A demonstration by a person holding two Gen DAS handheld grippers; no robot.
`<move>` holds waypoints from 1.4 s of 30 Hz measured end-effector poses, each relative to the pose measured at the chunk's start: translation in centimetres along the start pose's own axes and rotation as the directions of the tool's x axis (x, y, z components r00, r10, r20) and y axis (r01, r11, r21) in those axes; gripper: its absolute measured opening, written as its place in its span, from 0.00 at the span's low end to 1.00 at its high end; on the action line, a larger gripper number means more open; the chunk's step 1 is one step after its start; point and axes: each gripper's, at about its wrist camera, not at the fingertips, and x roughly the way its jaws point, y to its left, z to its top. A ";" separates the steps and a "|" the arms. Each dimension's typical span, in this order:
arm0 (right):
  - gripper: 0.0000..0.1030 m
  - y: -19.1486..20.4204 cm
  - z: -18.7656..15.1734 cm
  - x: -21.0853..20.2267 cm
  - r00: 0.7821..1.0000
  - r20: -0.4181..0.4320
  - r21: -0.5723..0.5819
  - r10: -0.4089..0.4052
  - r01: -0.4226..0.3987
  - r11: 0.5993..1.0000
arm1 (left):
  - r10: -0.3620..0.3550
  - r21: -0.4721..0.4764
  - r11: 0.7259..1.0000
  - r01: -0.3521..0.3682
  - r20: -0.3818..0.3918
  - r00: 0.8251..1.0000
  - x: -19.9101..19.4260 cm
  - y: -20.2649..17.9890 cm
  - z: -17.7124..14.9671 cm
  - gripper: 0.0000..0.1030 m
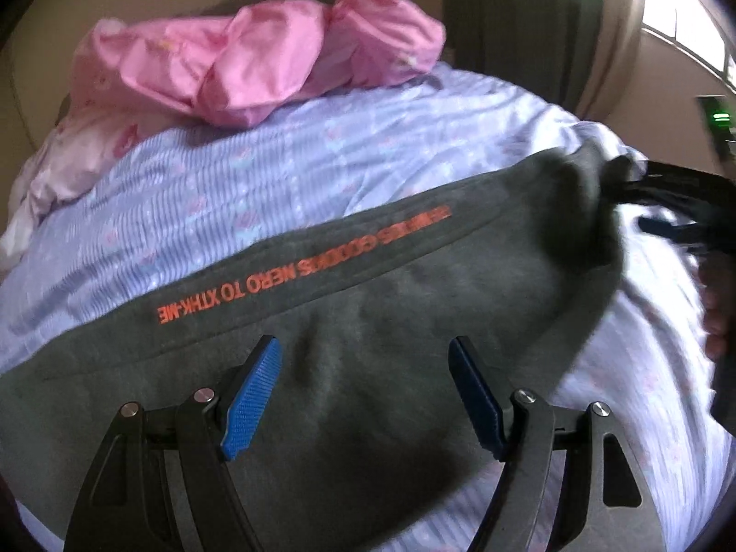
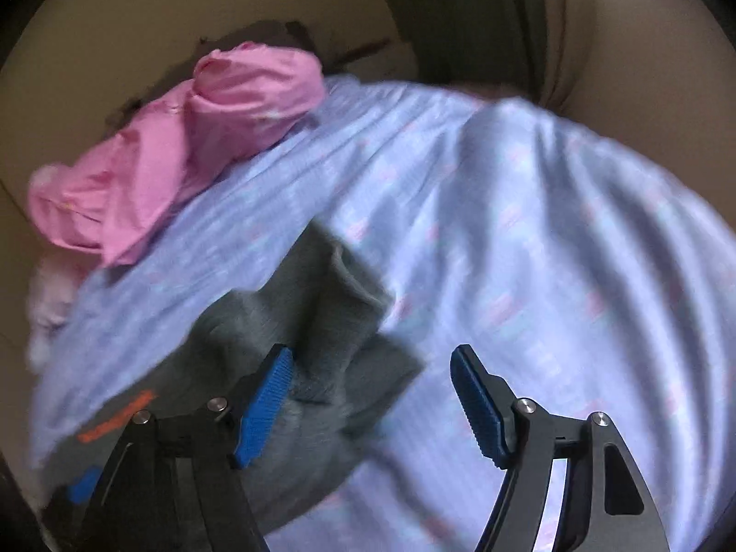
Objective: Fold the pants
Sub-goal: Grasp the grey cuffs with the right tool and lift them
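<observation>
1. Left wrist view: grey pants (image 1: 368,322) lie across bed (image 1: 230,193), orange lettering strip up, looks like legs already laid together lengthwise (my guess).
2. Left hand-held gripper (image 1: 365,395) hangs over mid-cloth, jaws wide, nothing pinched.
3. Right wrist view: right hand-held gripper (image 2: 372,400) also wide apart, empty; left pad just by the cuff end (image 2: 349,285), which sits rumpled, partly turned over.
4. Pink bundle (image 1: 257,55) at far end, well apart.
5. Left to do, prob.: smooth cuff, fold crosswise, maybe twice. Roughly early-to-mid stage.
</observation>
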 end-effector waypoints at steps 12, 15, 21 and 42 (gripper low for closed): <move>0.75 -3.9 -3.2 3.5 0.929 0.013 0.387 0.371 -0.347 0.855 | -0.034 0.079 0.996 0.036 -0.025 0.999 -0.9 -2.9 -1.3 0.72; 0.92 -3.3 -4.1 2.2 0.902 0.059 0.352 0.428 -0.419 0.837 | -0.049 0.071 0.996 0.047 0.019 0.999 -2.0 -2.4 -1.1 0.72; 1.00 -1.4 -3.1 2.0 0.962 -0.001 0.226 0.272 -0.265 0.937 | -0.015 0.020 1.000 0.014 0.048 0.999 -2.4 -0.9 -0.6 0.72; 0.98 -5.5 -5.8 -0.6 0.958 0.127 0.326 0.256 -0.284 0.902 | 0.040 0.007 0.999 -0.041 0.013 0.999 0.8 -0.4 -0.5 0.73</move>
